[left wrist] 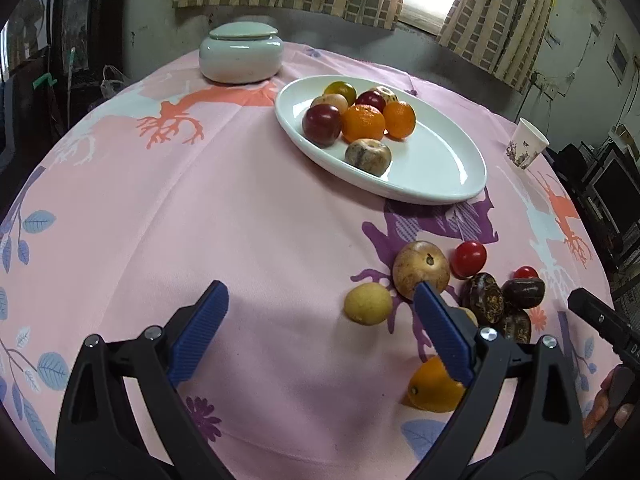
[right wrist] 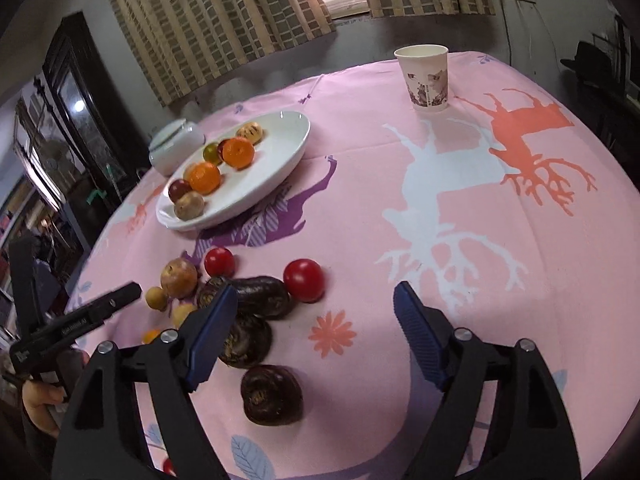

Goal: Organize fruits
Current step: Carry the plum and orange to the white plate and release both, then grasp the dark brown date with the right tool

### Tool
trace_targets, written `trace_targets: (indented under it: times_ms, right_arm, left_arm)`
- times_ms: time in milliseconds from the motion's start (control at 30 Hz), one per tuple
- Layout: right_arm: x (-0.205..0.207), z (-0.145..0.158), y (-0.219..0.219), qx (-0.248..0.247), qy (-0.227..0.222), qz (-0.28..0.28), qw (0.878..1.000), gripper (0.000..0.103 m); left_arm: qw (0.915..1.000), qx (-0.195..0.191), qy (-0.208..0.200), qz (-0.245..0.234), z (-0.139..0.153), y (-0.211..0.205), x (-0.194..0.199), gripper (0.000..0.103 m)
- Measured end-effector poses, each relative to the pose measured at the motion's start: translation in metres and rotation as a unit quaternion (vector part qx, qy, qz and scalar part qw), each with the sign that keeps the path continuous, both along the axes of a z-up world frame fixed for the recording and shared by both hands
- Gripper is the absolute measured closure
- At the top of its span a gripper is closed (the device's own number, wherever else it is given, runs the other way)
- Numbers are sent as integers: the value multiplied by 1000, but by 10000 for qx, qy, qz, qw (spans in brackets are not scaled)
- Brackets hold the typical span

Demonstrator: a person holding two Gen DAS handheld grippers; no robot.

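A white oval plate (left wrist: pixel 436 164) holds several fruits: oranges, red plums, brown ones; it also shows in the right wrist view (right wrist: pixel 280 156). Loose fruits lie on the pink cloth: a large brown fruit (left wrist: pixel 420 268), a small yellow fruit (left wrist: pixel 368 304), a red tomato (left wrist: pixel 469 258), dark purple fruits (left wrist: pixel 482 298), an orange (left wrist: pixel 434 386). My left gripper (left wrist: pixel 320 312) is open and empty, its right finger over the loose fruits. My right gripper (right wrist: pixel 316 304) is open and empty above dark purple fruits (right wrist: pixel 262 298) and a red tomato (right wrist: pixel 304 280).
A pale lidded ceramic jar (left wrist: pixel 241 54) stands at the table's far side behind the plate. A paper cup (right wrist: pixel 426 78) stands at the far right. The table edge curves close behind both. Curtains and a window lie beyond.
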State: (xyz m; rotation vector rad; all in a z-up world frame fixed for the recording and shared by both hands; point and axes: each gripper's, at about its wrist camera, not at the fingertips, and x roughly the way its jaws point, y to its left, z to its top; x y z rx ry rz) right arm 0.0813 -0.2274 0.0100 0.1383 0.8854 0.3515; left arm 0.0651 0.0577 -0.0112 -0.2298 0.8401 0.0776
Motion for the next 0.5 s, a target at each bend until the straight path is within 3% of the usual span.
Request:
trace_targets:
  times_ms: [100,267,500]
  right_arm:
    - [-10,8,12,-195,-159,319,9992,22]
    - [-17,-2,30,-758,90,751,9942,22]
    - [-19,-20,36,-1177,268,831,9892,22]
  left_arm:
    - [9998,105,-17,-180,3,1,3,8]
    - [9999,26,-16,-137,3,7,3,8]
    - [9997,-121,107,-195,-1,7,5,8]
